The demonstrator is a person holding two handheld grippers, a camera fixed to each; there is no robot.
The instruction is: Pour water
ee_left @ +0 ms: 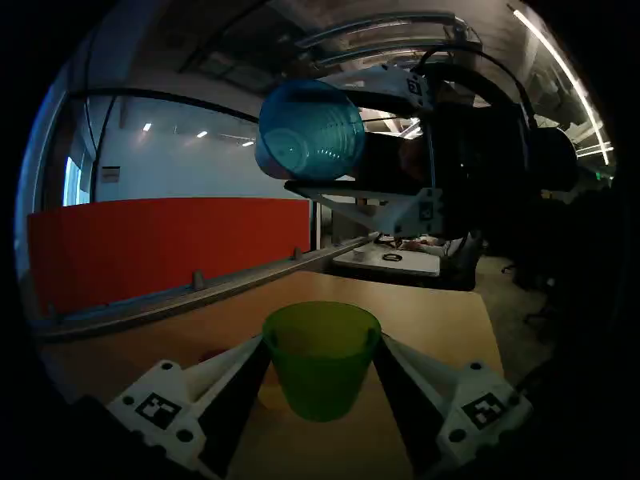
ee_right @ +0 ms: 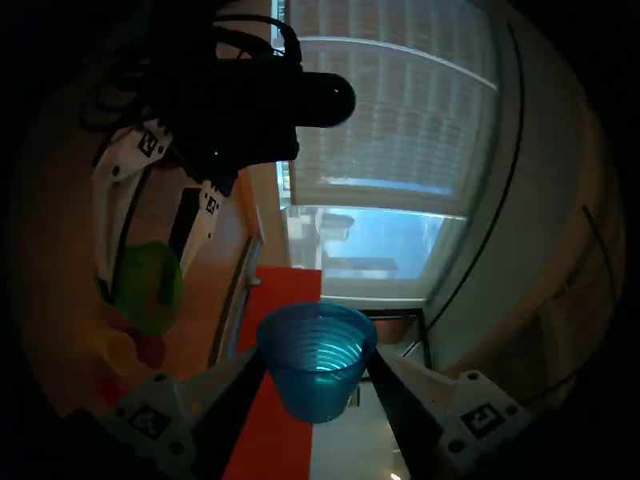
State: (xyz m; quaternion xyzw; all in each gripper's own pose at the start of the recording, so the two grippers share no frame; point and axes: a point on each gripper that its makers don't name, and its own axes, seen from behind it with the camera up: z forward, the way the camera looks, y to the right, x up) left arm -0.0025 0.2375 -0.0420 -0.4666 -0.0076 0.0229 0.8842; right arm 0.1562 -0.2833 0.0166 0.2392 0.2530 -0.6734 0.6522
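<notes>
Left gripper (ee_left: 320, 346): both fingers are pressed on the sides of the green cup (ee_left: 322, 376), so it's clamped. In the left gripper view the cup is at 6 o'clock, upright with its mouth up, over the wooden tabletop (ee_left: 432, 312). I can't tell whether its base touches the tabletop or sits just above it.

Right gripper (ee_right: 316, 356): its fingers are clamped on the blue cup (ee_right: 318, 368), one on each side, at 6 o'clock in the right gripper view. The room appears turned sideways there, with the window (ee_right: 384, 120) at 12 o'clock and the red partition (ee_right: 276, 376) running down toward 6.

In the left gripper view the blue cup is at 12 o'clock, well above the green cup and apart from it. It lies on its side with the mouth facing toward 9 o'clock and partly toward the camera. The rim is roughly over the green cup's mouth.

In the right gripper view the left gripper and green cup are at 9–10 o'clock, over the tabletop.

I can't make out water in either cup or between them; it's too dark. In the left gripper view the red partition is at 9 o'clock, behind the tabletop edge.
</notes>
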